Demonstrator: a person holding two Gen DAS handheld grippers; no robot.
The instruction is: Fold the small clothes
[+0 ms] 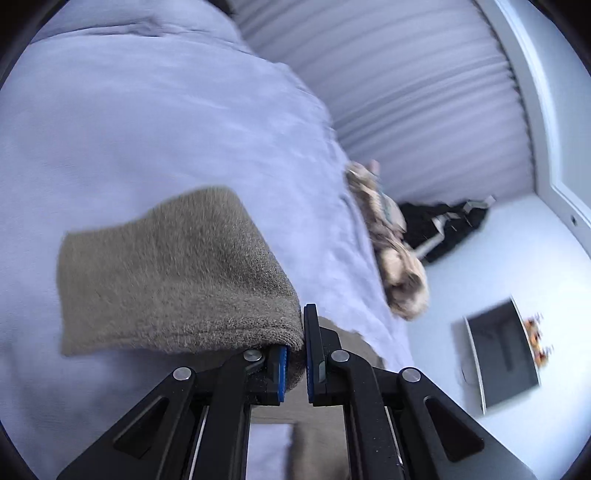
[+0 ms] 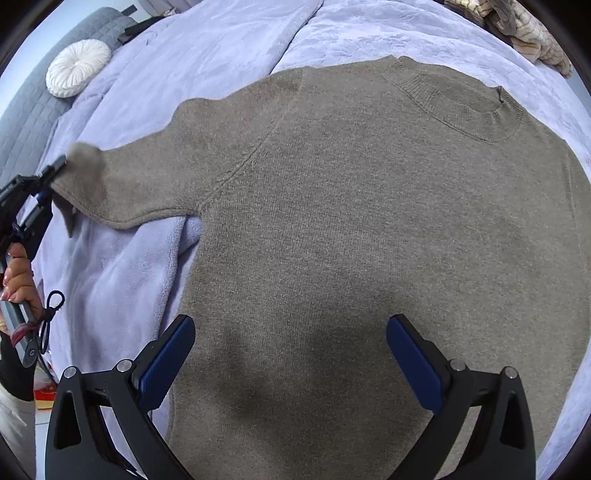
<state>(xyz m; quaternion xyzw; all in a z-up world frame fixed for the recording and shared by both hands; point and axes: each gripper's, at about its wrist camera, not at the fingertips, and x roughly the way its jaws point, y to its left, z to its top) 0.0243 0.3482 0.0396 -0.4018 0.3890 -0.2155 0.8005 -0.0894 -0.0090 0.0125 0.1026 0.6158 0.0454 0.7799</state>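
A taupe knit sweater (image 2: 369, 229) lies flat on a lavender bedspread (image 2: 229, 40), collar toward the upper right. Its left sleeve (image 2: 122, 184) stretches out to the left. My left gripper (image 1: 295, 354) is shut on the sleeve cuff (image 1: 173, 273), which drapes up and left from the blue pads; in the right wrist view that left gripper (image 2: 55, 170) shows at the left edge, held by a hand (image 2: 20, 280). My right gripper (image 2: 291, 354) hovers over the sweater's body, open wide, nothing between its fingers.
A round white cushion (image 2: 77, 68) rests on a grey quilted headboard (image 2: 29, 110) at upper left. A pile of beige striped clothes (image 2: 532, 33) sits at the bed's far right edge. On the floor beside the bed lie a dark flat panel (image 1: 502, 350) and black items (image 1: 443, 225).
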